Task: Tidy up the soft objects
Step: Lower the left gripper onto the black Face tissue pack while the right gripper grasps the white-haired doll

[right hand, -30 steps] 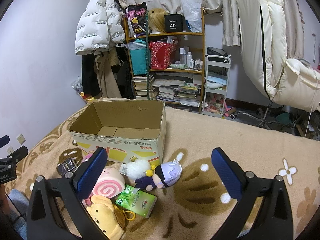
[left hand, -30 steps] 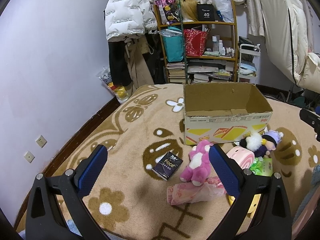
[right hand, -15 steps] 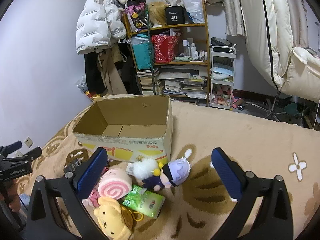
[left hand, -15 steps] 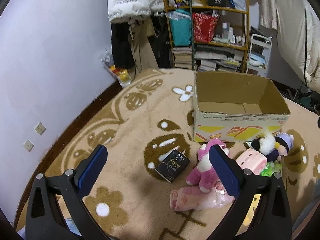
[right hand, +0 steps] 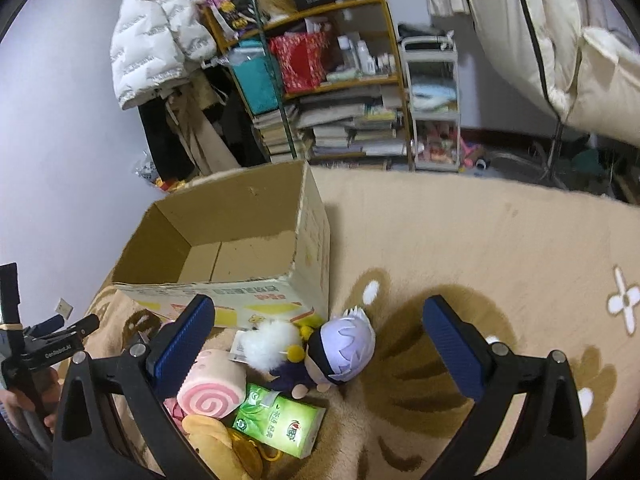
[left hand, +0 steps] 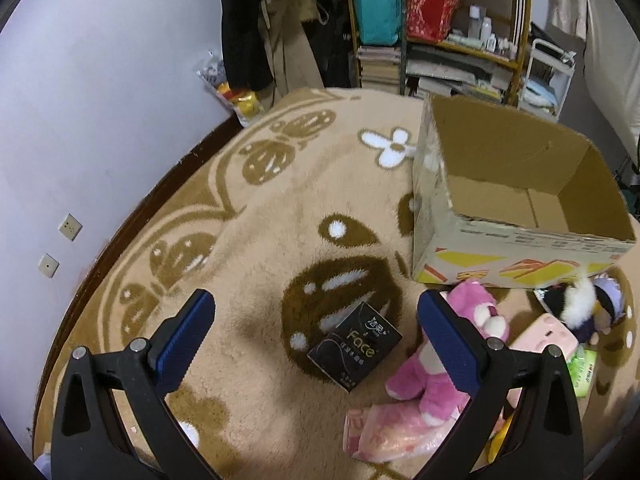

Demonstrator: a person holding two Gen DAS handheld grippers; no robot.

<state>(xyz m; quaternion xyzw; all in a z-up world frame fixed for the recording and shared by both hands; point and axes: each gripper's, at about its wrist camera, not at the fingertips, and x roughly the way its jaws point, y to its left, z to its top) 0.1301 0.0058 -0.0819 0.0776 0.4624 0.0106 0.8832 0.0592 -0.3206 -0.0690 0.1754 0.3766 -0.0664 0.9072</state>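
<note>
Pink plush [left hand: 448, 364] | fluffy, lying beside black pack [left hand: 355, 346] | left claw [left hand: 316, 338], right claw [right hand: 320, 344] wide apart, empty

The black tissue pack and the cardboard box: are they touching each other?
Apart. In the left wrist view, bare carpet separates the black tissue pack from the cardboard box.

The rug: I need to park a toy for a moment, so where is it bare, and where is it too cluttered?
Bare rug runs from the cardboard box to the wall; more lies right of the purple-haired doll. The empty box offers room too. It is crowded in front of the box: pink plush, black tissue pack, swirl cushion, green tissue pack.
</note>
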